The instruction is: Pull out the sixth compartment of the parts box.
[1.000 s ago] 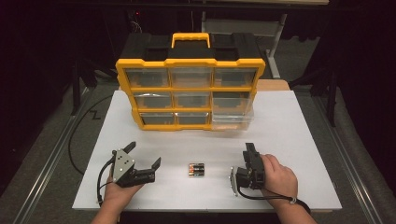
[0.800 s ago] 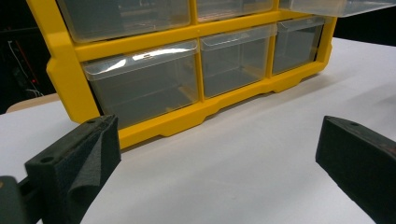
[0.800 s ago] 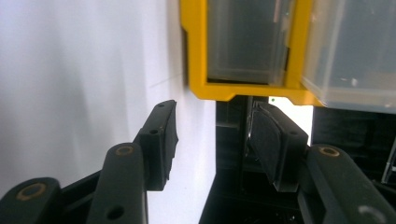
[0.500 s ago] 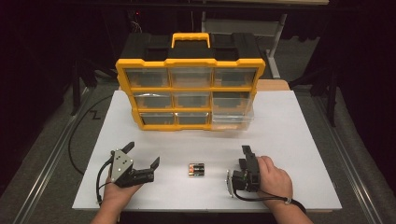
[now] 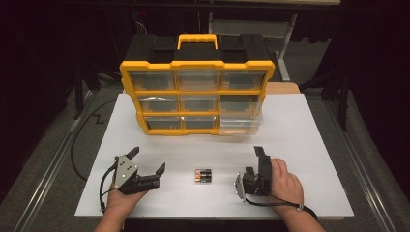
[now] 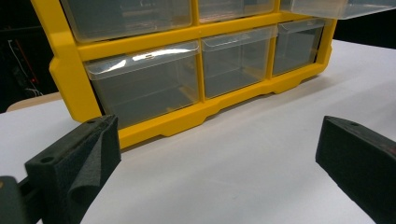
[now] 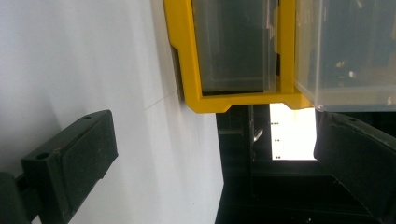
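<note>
Low in the frame's centre, the batteries (image 5: 203, 176) lie on the white table (image 5: 309, 145) between the left gripper (image 5: 146, 159) and right gripper (image 5: 258, 162), apart from both. Both grippers are spread and grasp nothing; the right one's jaws have just been opening.

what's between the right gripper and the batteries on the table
Nothing visible. The batteries lie on bare white table between the two grippers, with open surface from them to the right gripper, whose fingers have just been opening and hold nothing. The left gripper sits on their other side.

White table (image 5: 309, 145) bears yellow drawer organizer (image 5: 196, 92) and batteries (image 5: 203, 176)
</note>
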### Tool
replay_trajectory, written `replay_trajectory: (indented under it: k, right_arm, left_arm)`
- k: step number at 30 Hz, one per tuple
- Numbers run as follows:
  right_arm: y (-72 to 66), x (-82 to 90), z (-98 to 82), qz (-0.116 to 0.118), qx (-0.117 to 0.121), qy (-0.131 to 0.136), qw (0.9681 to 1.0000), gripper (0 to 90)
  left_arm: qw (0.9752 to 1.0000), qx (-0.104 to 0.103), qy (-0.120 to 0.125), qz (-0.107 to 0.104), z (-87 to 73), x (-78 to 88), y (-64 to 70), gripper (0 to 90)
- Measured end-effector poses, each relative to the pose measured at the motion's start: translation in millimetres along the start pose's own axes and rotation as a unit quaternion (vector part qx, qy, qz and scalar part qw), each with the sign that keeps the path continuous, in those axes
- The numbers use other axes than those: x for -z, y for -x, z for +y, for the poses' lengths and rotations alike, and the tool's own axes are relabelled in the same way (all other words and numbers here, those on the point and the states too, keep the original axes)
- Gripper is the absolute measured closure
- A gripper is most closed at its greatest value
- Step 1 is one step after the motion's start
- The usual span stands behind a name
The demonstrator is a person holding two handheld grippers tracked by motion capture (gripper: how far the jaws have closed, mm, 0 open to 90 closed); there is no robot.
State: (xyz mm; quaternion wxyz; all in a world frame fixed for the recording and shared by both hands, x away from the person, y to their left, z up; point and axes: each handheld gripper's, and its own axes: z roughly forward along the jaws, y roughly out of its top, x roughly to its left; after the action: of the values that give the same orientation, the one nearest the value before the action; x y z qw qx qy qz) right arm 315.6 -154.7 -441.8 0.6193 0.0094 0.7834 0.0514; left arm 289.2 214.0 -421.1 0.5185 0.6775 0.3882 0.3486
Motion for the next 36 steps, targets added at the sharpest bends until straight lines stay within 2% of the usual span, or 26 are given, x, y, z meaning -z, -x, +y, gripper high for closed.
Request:
replay_trajectory:
  k: [2, 8, 9, 10, 11, 13, 14, 15, 16, 17, 19, 20, 21, 22, 23, 24, 25, 26, 27, 28, 29, 30, 33, 34, 35, 36]
  right_arm:
    - [0.5, -0.5, -1.2, -0.004, -0.004, 0.001, 1.0, 0.6]
    - [5.2, -1.1, -5.6, -0.001, -0.049, 0.008, 0.9987, 0.7]
    - [6.8, -1.3, -6.7, 0.006, -0.067, 0.013, 0.9976, 0.6]
    - [9.3, -2.0, -8.8, 0.019, -0.1, 0.014, 0.9948, 0.6]
    - [9.3, -2.0, -8.8, 0.019, -0.1, 0.014, 0.9948, 0.6]
    - [10.7, -2.1, -10.9, 0.023, -0.129, 0.021, 0.9911, 0.7]
    - [10.7, -2.1, -10.9, 0.023, -0.129, 0.021, 0.9911, 0.7]
    - [12.5, -1.8, -12.9, 0.037, -0.167, 0.03, 0.9848, 0.7]
    - [13.5, -2.4, -13.9, 0.047, -0.186, 0.029, 0.981, 0.7]
    - [13.5, -2.4, -13.9, 0.047, -0.186, 0.029, 0.981, 0.7]
    - [14.5, -4.1, -16.5, 0.062, -0.214, 0.026, 0.9745, 0.7]
    - [14.9, -5.8, -19.0, 0.07, -0.235, 0.024, 0.9692, 0.7]
    - [15.9, -6.6, -20.4, 0.074, -0.242, 0.025, 0.9672, 0.7]
    - [15.9, -6.6, -20.4, 0.074, -0.242, 0.025, 0.9672, 0.7]
    - [17.1, -7.4, -22.4, 0.081, -0.27, 0.025, 0.959, 0.7]
    - [17.1, -7.4, -22.4, 0.081, -0.27, 0.025, 0.959, 0.7]
    - [18.7, -7.8, -24.0, 0.087, -0.278, 0.026, 0.9564, 0.7]
    - [19.8, -8.7, -26.2, 0.094, -0.3, 0.027, 0.9489, 0.7]
    - [19.8, -8.7, -26.2, 0.094, -0.3, 0.027, 0.9489, 0.7]
    - [21.5, -9.7, -28.8, 0.101, -0.322, 0.028, 0.9408, 0.7]
    - [21.5, -9.7, -28.8, 0.101, -0.322, 0.028, 0.9408, 0.7]
    - [22.4, -10.0, -30.0, 0.104, -0.328, 0.029, 0.9385, 0.7]
    - [25.1, -10.8, -34.3, 0.116, -0.366, 0.034, 0.9226, 0.7]
    - [27.8, -10.9, -37.5, 0.12, -0.395, 0.043, 0.9099, 0.7]
    - [27.8, -10.9, -37.5, 0.12, -0.395, 0.043, 0.9099, 0.7]
    - [28.7, -10.9, -38.6, 0.12, -0.403, 0.045, 0.9061, 0.7]
  left_arm:
    - [1.0, 0.0, 0.0, 0.0, 0.0, -0.2, 0.0, 1.0]
    - [1.0, -0.001, 0.0, 0.0, -0.1, -0.6, -0.1, 0.9]
    - [1.0, -0.001, -0.001, 0.0, -0.1, -0.5, -0.1, 0.9]
    - [1.0, -0.001, -0.001, -0.001, -0.1, -0.4, 0.0, 0.9]
    - [1.0, -0.001, -0.001, -0.001, -0.1, -0.4, 0.0, 0.9]
    - [1.0, -0.001, -0.001, -0.002, -0.2, -0.5, 0.1, 0.9]
    - [1.0, -0.001, -0.002, -0.002, -0.2, -0.5, 0.2, 0.9]
    - [1.0, -0.002, -0.002, -0.002, -0.2, -0.6, 0.3, 1.0]
    - [1.0, -0.002, -0.002, -0.002, -0.2, -0.6, 0.4, 0.9]
    - [1.0, -0.002, -0.002, -0.002, -0.2, -0.7, 0.4, 0.9]
    - [1.0, -0.002, -0.003, -0.002, -0.3, -0.7, 0.4, 0.9]
    - [1.0, -0.002, -0.003, -0.002, -0.3, -0.7, 0.4, 0.9]
    - [1.0, -0.002, -0.003, -0.001, -0.2, -0.7, 0.4, 0.9]
    - [1.0, -0.002, -0.003, -0.002, -0.2, -0.6, 0.4, 0.9]
    - [1.0, -0.003, -0.003, -0.002, -0.3, -0.6, 0.5, 0.9]
    - [1.0, -0.003, -0.003, -0.001, -0.3, -0.7, 0.4, 0.9]
    - [1.0, -0.002, -0.003, -0.001, -0.3, -0.7, 0.4, 0.9]
    - [1.0, -0.002, -0.003, -0.001, -0.3, -0.7, 0.4, 0.9]
    - [1.0, -0.002, -0.003, -0.001, -0.2, -0.6, 0.4, 0.9]
    - [1.0, -0.002, -0.002, -0.001, -0.2, -0.6, 0.5, 0.9]
    - [1.0, -0.002, -0.002, -0.001, -0.2, -0.6, 0.5, 0.9]
    - [1.0, -0.002, -0.001, -0.002, -0.1, -0.5, 0.5, 0.9]
    - [1.0, -0.002, 0.0, -0.002, 0.0, -0.4, 0.5, 0.9]
    - [1.0, -0.002, -0.001, -0.002, 0.0, -0.5, 0.7, 0.9]
    - [1.0, -0.002, -0.001, -0.002, -0.1, -0.6, 0.7, 0.9]
    - [1.0, -0.003, -0.001, -0.003, -0.1, -0.6, 0.8, 0.9]
